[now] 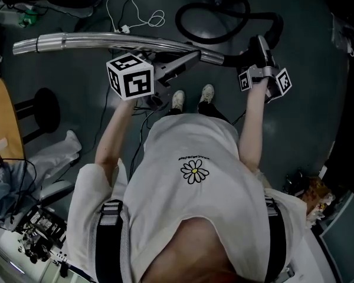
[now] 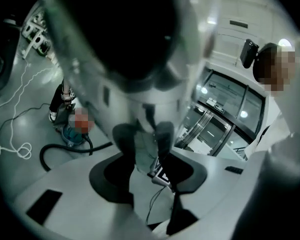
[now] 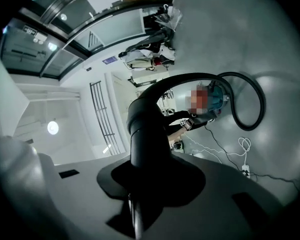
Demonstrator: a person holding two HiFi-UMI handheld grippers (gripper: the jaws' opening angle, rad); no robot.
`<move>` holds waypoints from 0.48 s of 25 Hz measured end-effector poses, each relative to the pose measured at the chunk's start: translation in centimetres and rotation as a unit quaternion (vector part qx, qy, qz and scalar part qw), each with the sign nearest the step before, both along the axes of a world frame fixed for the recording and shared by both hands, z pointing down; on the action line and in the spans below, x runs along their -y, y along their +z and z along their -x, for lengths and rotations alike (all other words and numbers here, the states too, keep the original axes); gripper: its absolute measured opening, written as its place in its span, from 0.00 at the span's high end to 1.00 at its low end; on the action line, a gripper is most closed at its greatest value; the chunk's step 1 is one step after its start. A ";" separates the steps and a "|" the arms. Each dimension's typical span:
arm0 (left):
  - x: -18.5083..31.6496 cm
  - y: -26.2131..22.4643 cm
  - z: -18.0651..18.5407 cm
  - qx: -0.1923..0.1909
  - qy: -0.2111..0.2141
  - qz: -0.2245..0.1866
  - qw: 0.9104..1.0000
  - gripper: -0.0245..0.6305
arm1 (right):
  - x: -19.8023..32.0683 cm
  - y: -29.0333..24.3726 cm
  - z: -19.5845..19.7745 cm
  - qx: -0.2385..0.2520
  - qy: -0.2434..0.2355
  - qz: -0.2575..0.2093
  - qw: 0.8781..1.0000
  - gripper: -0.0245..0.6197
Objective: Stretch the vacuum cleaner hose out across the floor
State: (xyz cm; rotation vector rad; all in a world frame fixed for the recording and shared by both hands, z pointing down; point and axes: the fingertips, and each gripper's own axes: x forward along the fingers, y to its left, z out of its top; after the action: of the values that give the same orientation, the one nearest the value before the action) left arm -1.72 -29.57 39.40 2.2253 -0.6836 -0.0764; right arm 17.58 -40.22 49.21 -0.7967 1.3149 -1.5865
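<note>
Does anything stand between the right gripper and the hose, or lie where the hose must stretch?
Nothing between them: the right gripper is shut on the hose. On the floor a white cable and its plug strip lie beside the hose's loop and might snag as it straightens.

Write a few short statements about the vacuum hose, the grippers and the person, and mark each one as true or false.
1. The right gripper is shut on the end of the black hose. True.
2. The black hose lies in one straight line across the floor. False: it curls in a loop on the floor.
3. The metal tube sits between the jaws of the left gripper. True.
4. The person wears black shoes. False: the shoes are white.
</note>
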 end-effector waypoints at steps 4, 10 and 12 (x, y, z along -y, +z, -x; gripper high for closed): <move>-6.8 2.4 0.6 0.060 0.203 0.078 0.974 0.74 | 1.3 -0.8 -4.4 -0.055 0.032 -0.023 0.998 0.76; -7.5 0.2 3.7 -0.060 0.146 -0.011 0.987 0.74 | 3.0 -7.9 -7.0 -0.232 -0.002 -0.134 0.964 0.84; -6.4 -0.3 3.6 -0.067 0.122 -0.032 0.990 0.74 | 3.4 -8.4 -3.5 -0.394 -0.062 -0.148 0.905 0.84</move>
State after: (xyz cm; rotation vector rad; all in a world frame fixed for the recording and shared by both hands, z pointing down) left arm -5.28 -23.19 39.07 2.3242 -0.3375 -0.1265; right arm 21.04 -43.67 40.86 -1.2407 2.1558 -1.1224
